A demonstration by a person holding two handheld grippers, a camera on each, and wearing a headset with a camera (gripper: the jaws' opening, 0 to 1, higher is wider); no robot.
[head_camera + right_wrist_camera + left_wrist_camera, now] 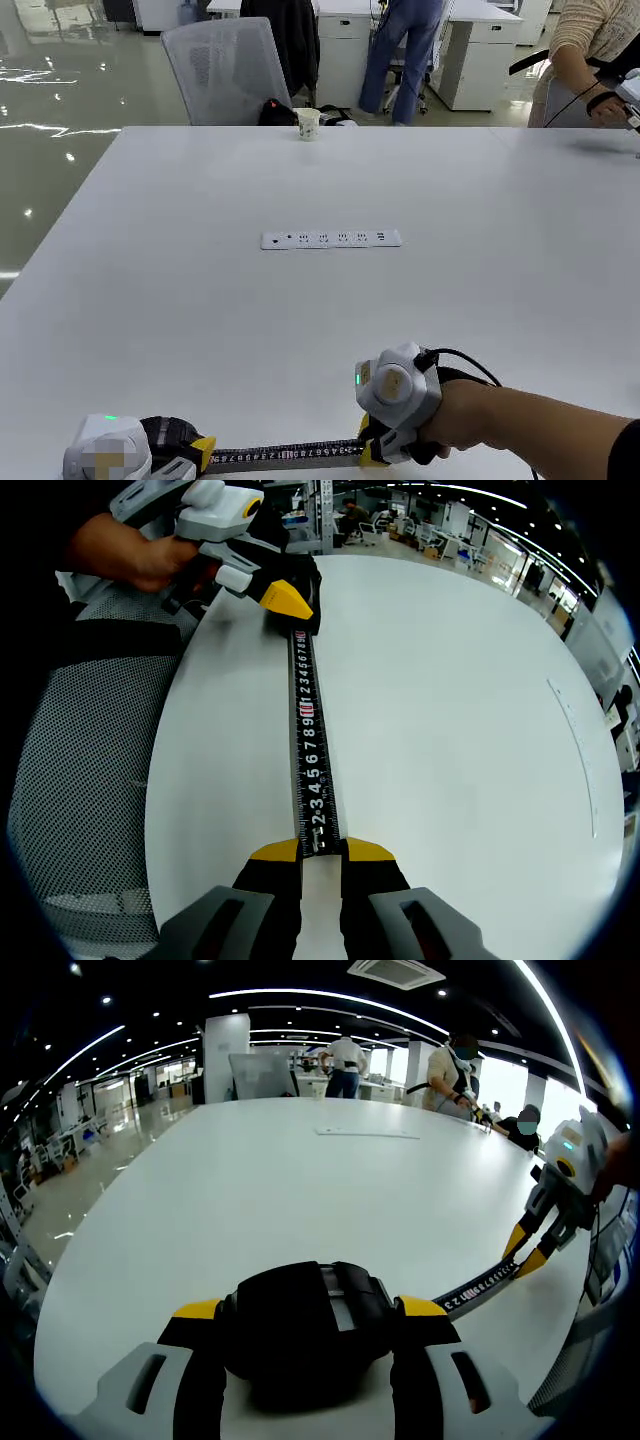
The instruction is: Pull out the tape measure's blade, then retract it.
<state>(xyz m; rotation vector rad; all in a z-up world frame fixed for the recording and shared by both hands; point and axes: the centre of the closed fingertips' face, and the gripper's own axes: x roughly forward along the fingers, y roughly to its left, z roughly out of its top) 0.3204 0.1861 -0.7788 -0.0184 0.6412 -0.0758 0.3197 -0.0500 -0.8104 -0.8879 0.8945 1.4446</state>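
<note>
Right now we find the tape measure (305,1335) at the near edge of the white table (320,320), its black case clamped between the yellow-tipped jaws of the left gripper (310,1310), which press on it from both sides. From the case the blade (308,740) is drawn out in a straight line along the table's edge, printed face up, so that in the right gripper view we can read the numbers running away from the tip, with one mark in red. The right gripper (322,852) has its jaws pinched tight on the blade's free end, one yellow tip on either side of the strip. In the head view we see the two grippers low in the picture, the left at the bottom left corner and the right toward the middle, well apart, with the blade stretched between them. We cannot tell whether the blade rests on the table or hangs just above it. A bare hand (460,415) grips the right gripper from the right, with a black cable looping behind it. Farther out on the table a white power strip (330,239) lies flat near the middle, and a paper cup (308,123) stands at the far edge. Beyond the table we make out a grey mesh chair (225,70), white desks, and people standing on a glossy floor.
</note>
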